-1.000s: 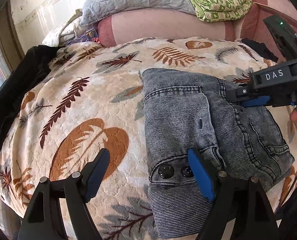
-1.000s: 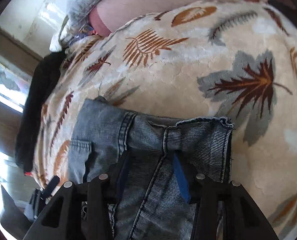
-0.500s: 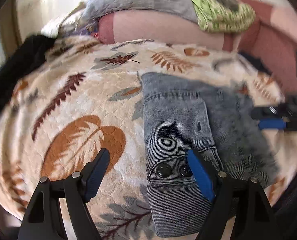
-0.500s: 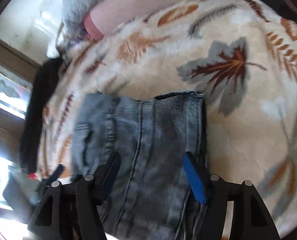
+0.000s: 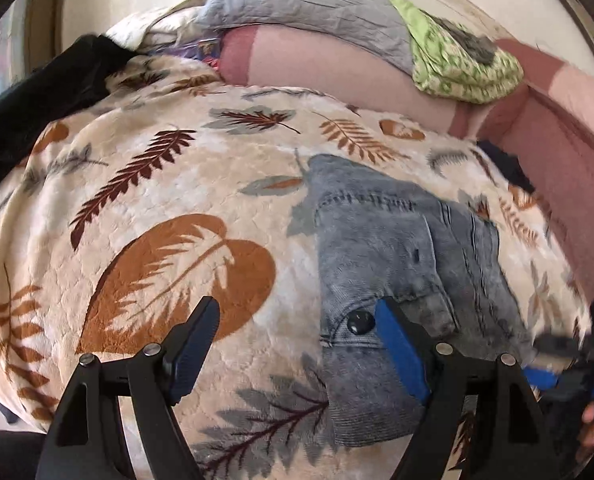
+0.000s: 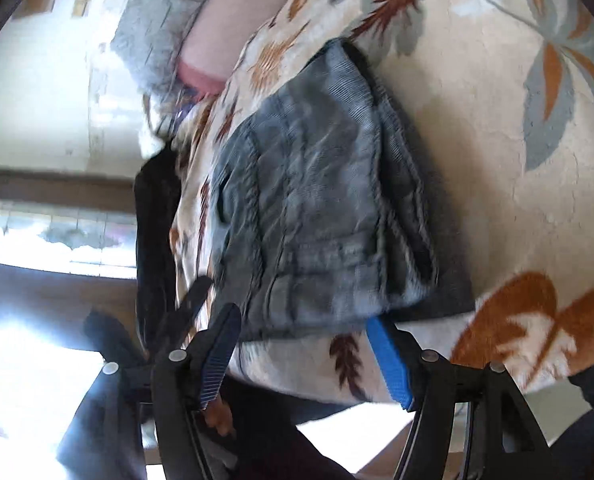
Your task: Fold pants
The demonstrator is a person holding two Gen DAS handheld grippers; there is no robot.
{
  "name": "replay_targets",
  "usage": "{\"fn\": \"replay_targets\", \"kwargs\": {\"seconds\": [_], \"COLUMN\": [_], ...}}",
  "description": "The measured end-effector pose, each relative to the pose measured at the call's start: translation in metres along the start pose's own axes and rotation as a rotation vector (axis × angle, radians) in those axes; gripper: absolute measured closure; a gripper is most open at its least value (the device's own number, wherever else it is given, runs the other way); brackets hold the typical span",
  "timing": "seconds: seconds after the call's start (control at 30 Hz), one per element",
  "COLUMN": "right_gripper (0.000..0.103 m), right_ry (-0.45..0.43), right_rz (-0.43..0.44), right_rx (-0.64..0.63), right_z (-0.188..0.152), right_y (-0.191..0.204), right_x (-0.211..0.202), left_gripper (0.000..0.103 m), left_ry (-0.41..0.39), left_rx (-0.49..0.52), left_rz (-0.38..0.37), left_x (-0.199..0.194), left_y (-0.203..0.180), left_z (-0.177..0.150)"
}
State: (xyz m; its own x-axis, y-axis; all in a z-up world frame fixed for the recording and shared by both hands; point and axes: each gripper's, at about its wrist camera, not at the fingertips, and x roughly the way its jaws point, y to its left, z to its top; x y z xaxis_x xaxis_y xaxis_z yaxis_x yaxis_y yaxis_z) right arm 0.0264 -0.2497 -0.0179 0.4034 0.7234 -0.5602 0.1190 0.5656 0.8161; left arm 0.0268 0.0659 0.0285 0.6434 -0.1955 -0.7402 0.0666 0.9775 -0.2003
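Looking across the bed (image 5: 97, 184) from left to right, we judge the main risk to be the folded bundle coming undone. The left gripper (image 5: 297, 348) hangs low over the leaf-print blanket (image 5: 169, 264), jaws spread wide and holding nothing, its blue right finger (image 5: 401, 356) lying over the near edge of the pants (image 5: 377, 248) beside a dark button (image 5: 360, 321). If we drag that finger sideways or lift carelessly, it could snag the waistband flap and peel the top layer open. The blanket is plush and the bed domed, so any nudge may also slide the whole stack toward the edge.

The pants lie as a compact grey denim bundle, right of centre on the blanket, with layers stacked and seams showing; we judge the folding largely done.

Further right, the right gripper (image 6: 305, 352) is tilted steeply, its view rolled and blurred, and it sits off the near edge of the bundle with jaws parted and empty, not touching the cloth. In the left view it shows only as a smear at the right border. A swift pass so close could clip the bundle's loose corner and flip it.
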Motion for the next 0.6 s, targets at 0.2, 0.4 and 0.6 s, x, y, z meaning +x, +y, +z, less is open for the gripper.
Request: {"fn": "replay_targets", "kwargs": {"seconds": [0.2,0.4,0.6], "right_gripper": [0.041,0.074,0.091], "right_ry": [-0.083,-0.102,-0.186], "right_rz": [0.002,-0.059,-0.182], "right_rx": [-0.006,-0.028,-0.242], "right_z": [0.006,0.01,-0.002], "right_y": [0.001,-0.009,0.031], "right_x": [-0.01,-0.008,-0.032], "left_gripper": [0.022,0.018,0.018], "left_ry": [-0.001,-0.007,-0.015], "left_rx": [0.03,0.04,0.05], "left_rz": [0.02,0.045,0.062], "left_x": [0.004,0.006,0.003], "left_y": [-0.005,-0.007,-0.011], "left_z": [-0.006,-0.009,-0.01]}}
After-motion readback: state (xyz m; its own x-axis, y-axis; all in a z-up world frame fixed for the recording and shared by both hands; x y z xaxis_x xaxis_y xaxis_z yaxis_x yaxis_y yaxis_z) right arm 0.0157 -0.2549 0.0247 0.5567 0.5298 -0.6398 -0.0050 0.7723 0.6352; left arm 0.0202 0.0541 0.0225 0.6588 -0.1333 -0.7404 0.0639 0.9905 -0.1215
